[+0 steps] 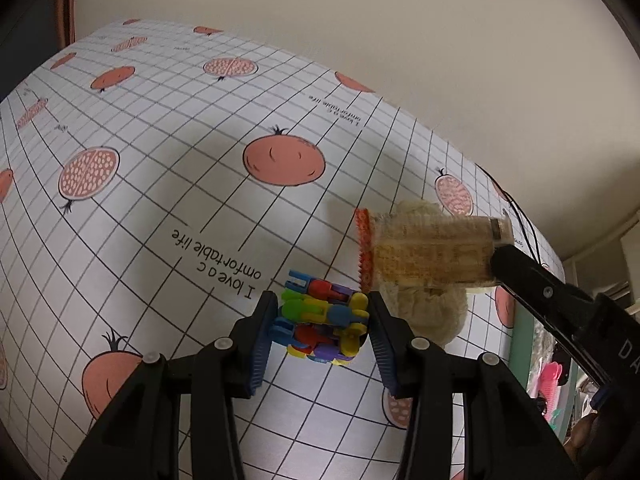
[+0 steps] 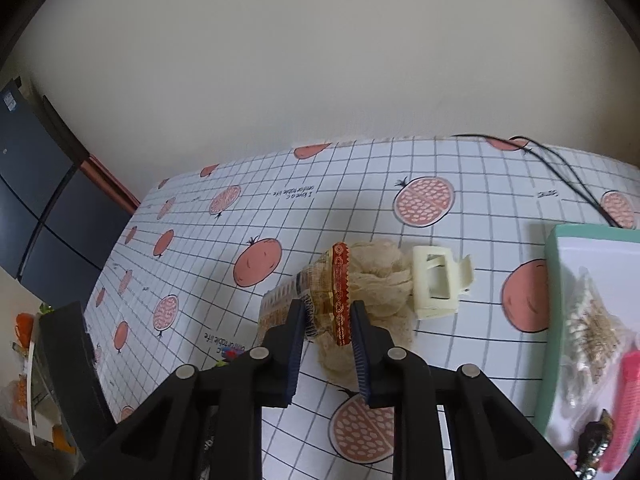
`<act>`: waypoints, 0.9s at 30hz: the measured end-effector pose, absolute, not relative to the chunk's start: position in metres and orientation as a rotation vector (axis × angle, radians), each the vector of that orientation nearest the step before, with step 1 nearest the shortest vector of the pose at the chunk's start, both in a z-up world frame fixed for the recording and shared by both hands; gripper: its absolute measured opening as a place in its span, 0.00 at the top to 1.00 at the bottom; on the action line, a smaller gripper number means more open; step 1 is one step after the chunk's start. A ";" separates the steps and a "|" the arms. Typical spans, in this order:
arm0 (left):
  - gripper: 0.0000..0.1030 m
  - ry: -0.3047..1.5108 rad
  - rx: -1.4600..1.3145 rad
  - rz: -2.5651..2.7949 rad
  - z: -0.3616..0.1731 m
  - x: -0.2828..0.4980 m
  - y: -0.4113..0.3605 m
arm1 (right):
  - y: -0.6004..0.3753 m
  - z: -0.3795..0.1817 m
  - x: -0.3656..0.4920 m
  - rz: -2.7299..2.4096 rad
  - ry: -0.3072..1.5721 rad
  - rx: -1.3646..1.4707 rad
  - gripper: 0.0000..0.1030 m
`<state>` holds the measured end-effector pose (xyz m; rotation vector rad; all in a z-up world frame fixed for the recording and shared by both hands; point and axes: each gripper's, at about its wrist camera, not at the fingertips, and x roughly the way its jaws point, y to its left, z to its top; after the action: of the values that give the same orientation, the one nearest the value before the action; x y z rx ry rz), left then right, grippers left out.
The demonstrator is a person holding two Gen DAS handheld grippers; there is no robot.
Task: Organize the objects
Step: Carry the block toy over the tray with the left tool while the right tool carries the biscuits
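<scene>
Left tool (image 1: pixel 323 322) was clamped on the multicoloured clip bundle (image 1: pixel 322 316) just above the worktop (image 1: pixel 168 184). Right tool (image 2: pixel 329 330) gripped the clear snack packet (image 2: pixel 324 300) over the cream scrunchie (image 2: pixel 380 276); cream claw clip (image 2: pixel 436 284) just beyond, teal box (image 2: pixel 554 280) at the right edge.

black grippers (image 1: pixel 323 330), blue ribbed pads (image 2: pixel 298 350), silver pins, maybe "da" mark.

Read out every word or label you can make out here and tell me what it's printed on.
"I love a c omfortable life": on the tablecloth, repeated across it.
"DA": white letters on the right gripper; the rest is cut off.
Packet in the right gripper: print blurred, unreadable.
Small script on the tablecloth: too small to read.
</scene>
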<state>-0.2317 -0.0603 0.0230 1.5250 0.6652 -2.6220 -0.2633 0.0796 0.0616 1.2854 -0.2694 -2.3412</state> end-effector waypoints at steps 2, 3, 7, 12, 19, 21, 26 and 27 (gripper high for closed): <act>0.55 0.660 1.519 -2.628 0.025 -0.232 -0.058 | 0.087 0.064 -0.263 -2.350 -0.299 1.284 0.76; 0.55 0.660 1.516 -2.629 0.028 -0.230 -0.059 | 0.091 0.066 -0.263 -2.355 -0.307 1.284 0.76; 0.55 0.649 1.507 -2.631 0.031 -0.231 -0.058 | 0.109 0.072 -0.259 -2.379 -0.330 1.273 0.77; 0.55 0.637 1.499 -2.653 0.040 -0.230 -0.049 | 0.133 0.079 -0.255 -2.412 -0.373 1.260 0.77; 0.55 0.583 1.482 -2.730 0.058 -0.230 -0.020 | 0.175 0.085 -0.250 -2.464 -0.437 1.238 0.77; 0.55 0.567 1.480 -2.752 0.064 -0.229 -0.010 | 0.187 0.085 -0.249 -2.474 -0.461 1.237 0.77; 0.55 0.536 1.487 -2.810 0.075 -0.228 0.018 | 0.222 0.078 -0.249 -2.498 -0.523 1.250 0.77; 0.55 0.531 1.485 -2.816 0.076 -0.228 0.022 | 0.227 0.077 -0.249 -2.500 -0.533 1.249 0.77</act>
<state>-0.2282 0.0215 0.0764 1.4853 0.5312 -2.8160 -0.2486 0.2274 0.0769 1.2495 -0.5331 -2.5003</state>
